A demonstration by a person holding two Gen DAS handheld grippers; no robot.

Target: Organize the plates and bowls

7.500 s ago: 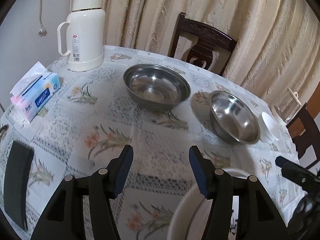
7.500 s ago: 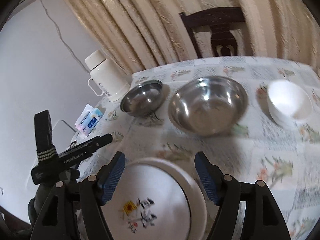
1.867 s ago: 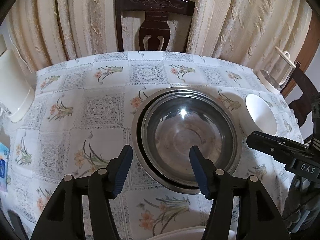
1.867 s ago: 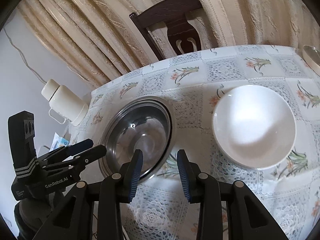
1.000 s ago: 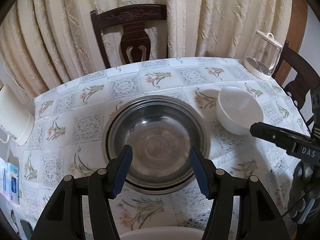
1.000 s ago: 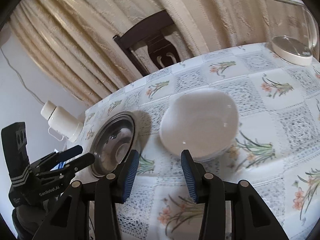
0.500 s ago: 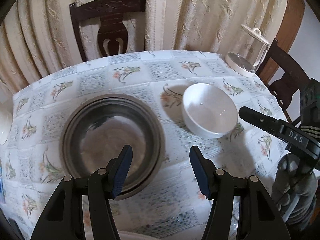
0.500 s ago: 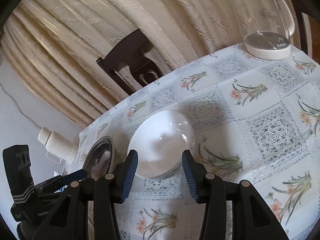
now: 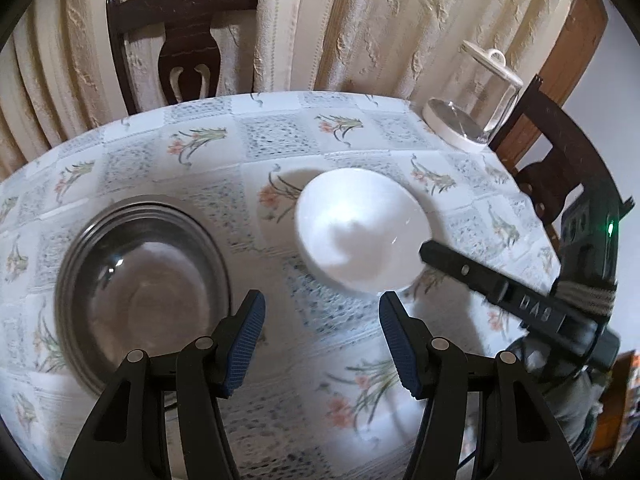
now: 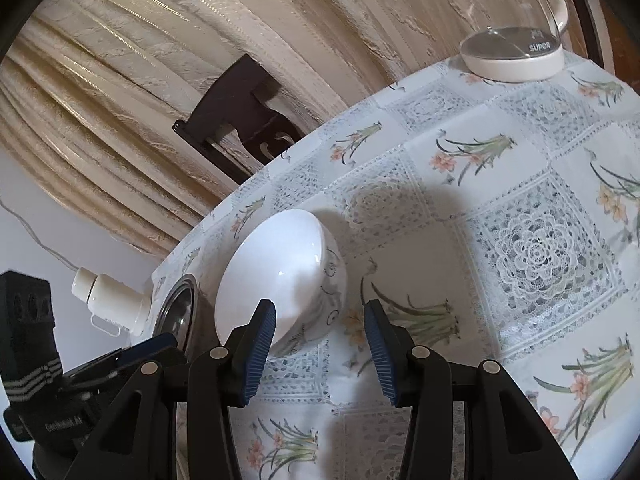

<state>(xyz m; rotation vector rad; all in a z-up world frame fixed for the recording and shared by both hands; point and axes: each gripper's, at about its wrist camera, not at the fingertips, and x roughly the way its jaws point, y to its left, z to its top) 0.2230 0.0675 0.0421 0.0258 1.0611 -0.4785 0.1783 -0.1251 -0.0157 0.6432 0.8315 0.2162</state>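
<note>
White bowl [image 10: 280, 272] beside steel bowl [image 9: 140, 280] on table.
Left gripper [image 9: 322, 340] and right gripper [image 10: 319, 344]: both released, empty.

Your right gripper [image 10: 318, 344] hangs with its 2 blue pads apart, just before the white bowl [image 10: 280, 276], holding nothing. Left of that bowl you see the steel bowl's [image 10: 178, 312] rim, a white flask [image 10: 110, 300] beyond, a glass kettle [image 10: 516, 44] far right.

Round table in floral cloth [image 9: 280, 140], steel bowls [image 9: 140, 280], white bowl [image 9: 360, 228], glass jug [image 9: 476, 112], white thermos [image 10: 112, 300]
</note>
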